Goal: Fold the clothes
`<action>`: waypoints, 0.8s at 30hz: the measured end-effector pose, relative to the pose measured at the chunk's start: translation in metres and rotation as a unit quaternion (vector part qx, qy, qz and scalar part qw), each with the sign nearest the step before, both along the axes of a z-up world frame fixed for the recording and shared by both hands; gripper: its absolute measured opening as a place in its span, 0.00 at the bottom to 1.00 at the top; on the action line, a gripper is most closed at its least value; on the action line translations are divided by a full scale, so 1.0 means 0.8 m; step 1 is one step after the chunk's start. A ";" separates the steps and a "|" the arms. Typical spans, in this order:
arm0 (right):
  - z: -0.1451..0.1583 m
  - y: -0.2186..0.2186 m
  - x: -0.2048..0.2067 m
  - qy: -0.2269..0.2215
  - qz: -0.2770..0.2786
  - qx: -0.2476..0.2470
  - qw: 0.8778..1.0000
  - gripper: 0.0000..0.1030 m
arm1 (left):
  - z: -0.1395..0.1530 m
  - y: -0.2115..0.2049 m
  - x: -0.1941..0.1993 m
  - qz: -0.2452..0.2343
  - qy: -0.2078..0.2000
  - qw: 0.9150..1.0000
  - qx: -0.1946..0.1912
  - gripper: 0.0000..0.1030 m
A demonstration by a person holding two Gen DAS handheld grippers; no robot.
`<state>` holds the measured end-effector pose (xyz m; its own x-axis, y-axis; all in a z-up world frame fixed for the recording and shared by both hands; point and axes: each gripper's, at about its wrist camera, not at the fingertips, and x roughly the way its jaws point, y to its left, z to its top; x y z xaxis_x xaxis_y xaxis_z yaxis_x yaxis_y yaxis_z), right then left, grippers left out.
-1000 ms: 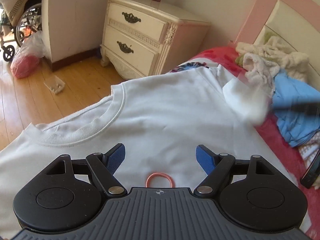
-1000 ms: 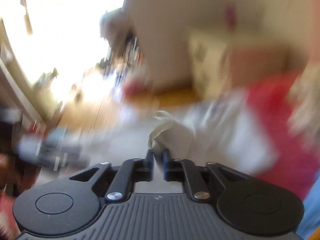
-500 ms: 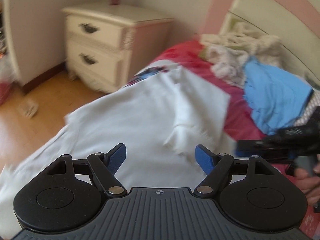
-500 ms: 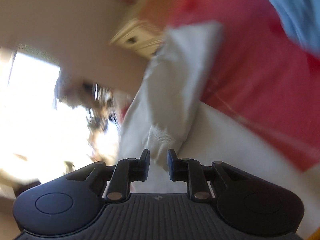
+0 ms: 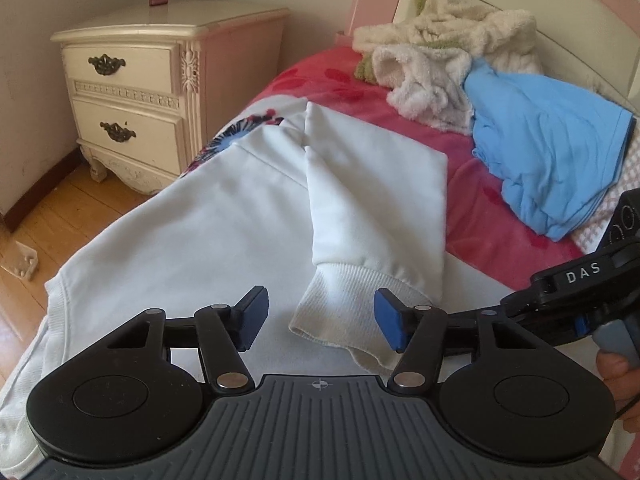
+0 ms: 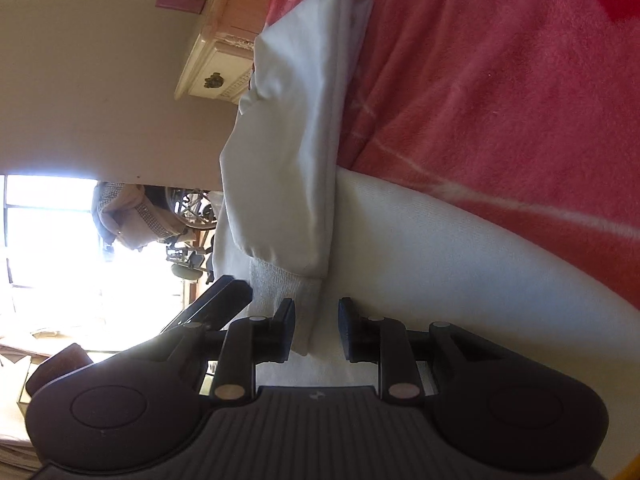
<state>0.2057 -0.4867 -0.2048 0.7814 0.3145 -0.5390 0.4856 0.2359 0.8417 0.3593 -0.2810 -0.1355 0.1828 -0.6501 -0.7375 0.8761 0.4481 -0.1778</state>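
A white sweatshirt point(image 5: 180, 220) lies spread on the red blanket point(image 5: 480, 208). Its sleeve point(image 5: 372, 200) is folded across the body, and the ribbed cuff point(image 5: 340, 312) ends between the blue pads of my left gripper point(image 5: 320, 320). Those jaws are closing but do not press the cuff. The body of my right gripper point(image 5: 576, 288) comes in from the right, held by a hand. In the rolled right wrist view, the same cuff point(image 6: 296, 300) lies between the jaws of my right gripper point(image 6: 316, 328). They are opening, with a gap beside the cloth.
A cream nightstand point(image 5: 132, 92) stands left of the bed on a wooden floor point(image 5: 60, 216). A fluffy cream garment point(image 5: 440, 52) and a blue garment point(image 5: 552, 152) are heaped by the pink headboard. A wheelchair point(image 6: 192, 208) stands by the bright window.
The right gripper brought the sleeve over the sweatshirt's body, laid it down and let the cuff go. The left gripper swung from the collar to the cuff, and its jaws narrowed.
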 end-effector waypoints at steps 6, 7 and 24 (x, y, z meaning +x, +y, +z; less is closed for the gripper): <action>-0.009 -0.001 0.000 -0.007 0.004 0.003 1.000 0.24 | -0.003 0.014 0.016 0.023 0.030 0.999 -0.022 0.53; -0.011 -0.001 0.000 -0.008 0.004 0.003 1.000 0.24 | -0.003 0.016 0.018 0.026 0.034 0.999 -0.027 0.52; -0.006 0.004 0.003 -0.008 0.018 -0.029 0.999 0.24 | -0.015 0.001 0.000 -0.030 0.000 1.000 -0.002 0.41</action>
